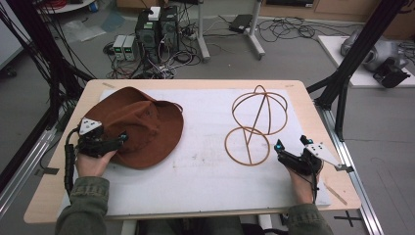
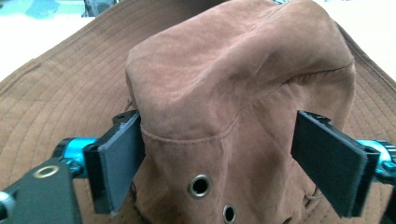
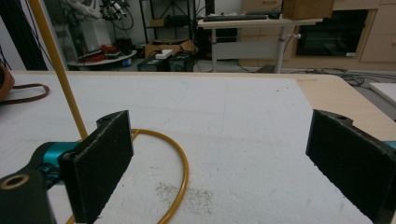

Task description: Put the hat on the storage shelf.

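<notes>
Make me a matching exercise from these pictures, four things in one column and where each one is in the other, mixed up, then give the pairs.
Things:
1. brown hat
2. wire hat stand
3. left claw
4. right claw

Places:
A. open, beside the stand's base ring
B. right half of the white mat
C. left half of the white mat
D. open, straddling the hat's crown

Pairs: 1-C, 2-B, 3-D, 4-A

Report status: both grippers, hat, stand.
Left gripper open, straddling hat crown. Right gripper open, beside wire stand base ring. Nothing between hat and stand.
</notes>
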